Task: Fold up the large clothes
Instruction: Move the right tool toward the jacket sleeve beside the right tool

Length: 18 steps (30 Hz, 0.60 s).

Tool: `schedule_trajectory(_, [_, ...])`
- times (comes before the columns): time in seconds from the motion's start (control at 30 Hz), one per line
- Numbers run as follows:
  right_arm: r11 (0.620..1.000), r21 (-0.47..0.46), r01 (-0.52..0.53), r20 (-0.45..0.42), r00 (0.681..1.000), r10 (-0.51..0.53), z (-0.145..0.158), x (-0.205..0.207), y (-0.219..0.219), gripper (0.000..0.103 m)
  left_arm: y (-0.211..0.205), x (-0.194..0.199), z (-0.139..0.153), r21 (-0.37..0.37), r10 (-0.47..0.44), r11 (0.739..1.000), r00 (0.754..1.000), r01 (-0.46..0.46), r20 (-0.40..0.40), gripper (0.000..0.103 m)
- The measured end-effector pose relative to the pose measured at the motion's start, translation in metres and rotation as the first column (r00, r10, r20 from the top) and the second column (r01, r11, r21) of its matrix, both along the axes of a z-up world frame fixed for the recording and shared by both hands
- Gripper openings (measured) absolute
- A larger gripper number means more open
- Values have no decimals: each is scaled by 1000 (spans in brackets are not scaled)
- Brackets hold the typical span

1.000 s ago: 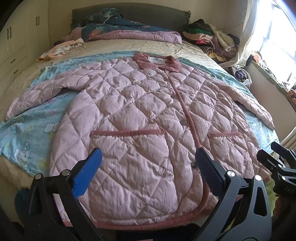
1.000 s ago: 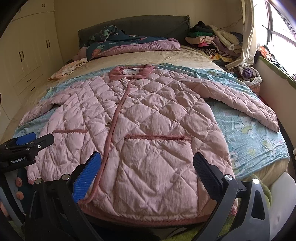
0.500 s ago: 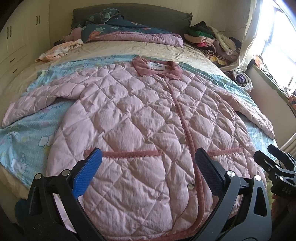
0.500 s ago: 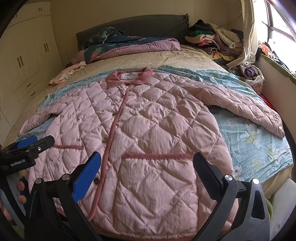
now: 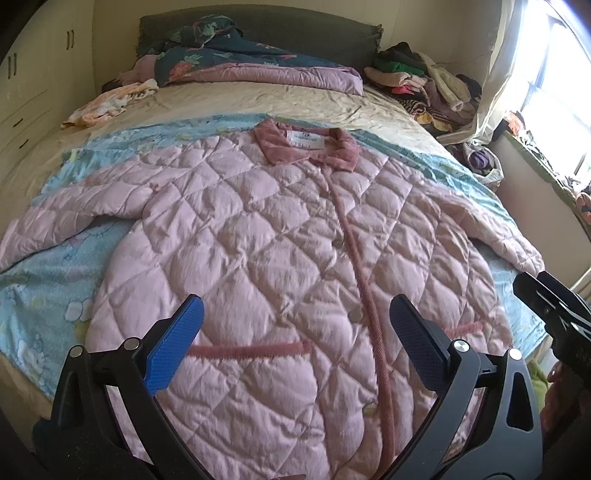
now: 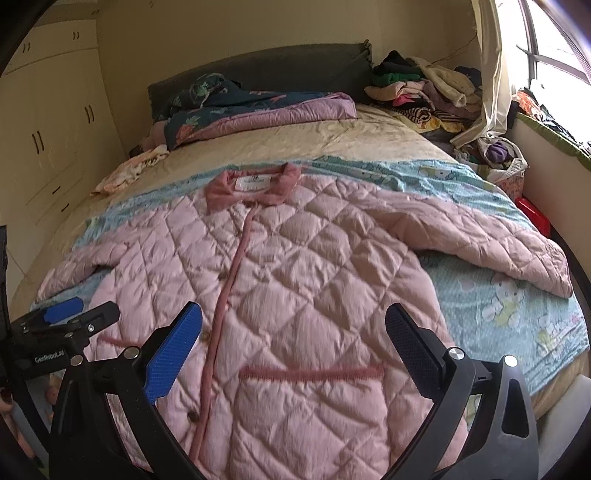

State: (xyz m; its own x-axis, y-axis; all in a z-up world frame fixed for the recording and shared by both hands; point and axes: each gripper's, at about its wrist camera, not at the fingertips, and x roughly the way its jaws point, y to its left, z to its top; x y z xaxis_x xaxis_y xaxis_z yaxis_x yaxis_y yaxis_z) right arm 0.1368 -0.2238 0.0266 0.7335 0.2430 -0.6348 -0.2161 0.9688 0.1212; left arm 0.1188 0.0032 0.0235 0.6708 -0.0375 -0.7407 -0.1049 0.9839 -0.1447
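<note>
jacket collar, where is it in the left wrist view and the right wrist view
Left wrist view: the collar sits above centre, slightly right.
Right wrist view: the collar sits above centre, slightly left.
Shared landmark: the grey headboard behind the folded floral quilt.

jacket (image 5: 280,258) on bed (image 5: 258,107), pile (image 5: 424,81) behind
</note>
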Motion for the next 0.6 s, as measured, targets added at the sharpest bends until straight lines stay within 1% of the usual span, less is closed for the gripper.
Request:
schedule_trajectory(0.4, [997, 23, 74, 20, 997, -74, 16, 36, -17, 99, 2, 34, 13, -25, -6, 1000, 1000, 6, 13, 94])
schedule_trajectory(0.6, [992, 40, 118, 16, 993, -119, 18, 56, -29, 99, -4, 52, 14, -19, -15, 1000, 1000, 15, 6, 94])
